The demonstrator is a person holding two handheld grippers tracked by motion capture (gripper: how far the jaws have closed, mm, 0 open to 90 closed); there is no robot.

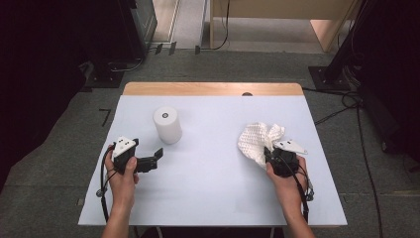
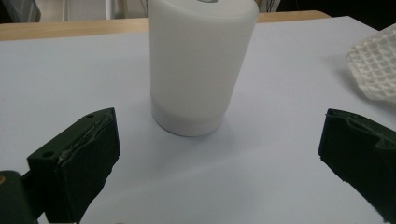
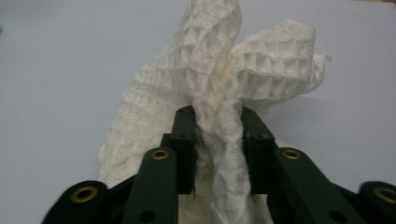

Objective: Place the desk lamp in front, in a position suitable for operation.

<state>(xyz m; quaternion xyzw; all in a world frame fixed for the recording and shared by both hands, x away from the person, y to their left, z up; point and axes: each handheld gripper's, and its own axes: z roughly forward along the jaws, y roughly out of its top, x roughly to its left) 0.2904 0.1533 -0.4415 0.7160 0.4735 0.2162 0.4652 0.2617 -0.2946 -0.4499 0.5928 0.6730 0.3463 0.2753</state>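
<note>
- Right gripper (image 3: 218, 135): jaws narrow, clamped on a bunched fold of the white waffle cloth (image 3: 219, 84); I read this as a firm pinch, fabric squeezed between both pads
- In the high view the right gripper (image 1: 271, 154) sits on the right half of the table (image 1: 213, 188); cloth (image 1: 257, 138) bunches up and away from the jaws toward the far edge, crumpled, no clear long axis; part of it looks lifted off the surface, rest I can't tell
- Left gripper (image 2: 219, 154): jaws wide apart, nothing between them, touching nothing; I see it in the high view (image 1: 157, 156) on the left side, pointing right
- White cylinder (image 2: 201, 65) stands upright just ahead of my left jaws, axis vertical, centred between them but not inside yet; in the high view the cylinder (image 1: 167, 125) is near the left hand, well apart from the cloth
- Key relation: cloth belongs to the right hand, cylinder to the left; my guess at the next move: bring cloth leftward to the cylinder, or close left on it
</note>
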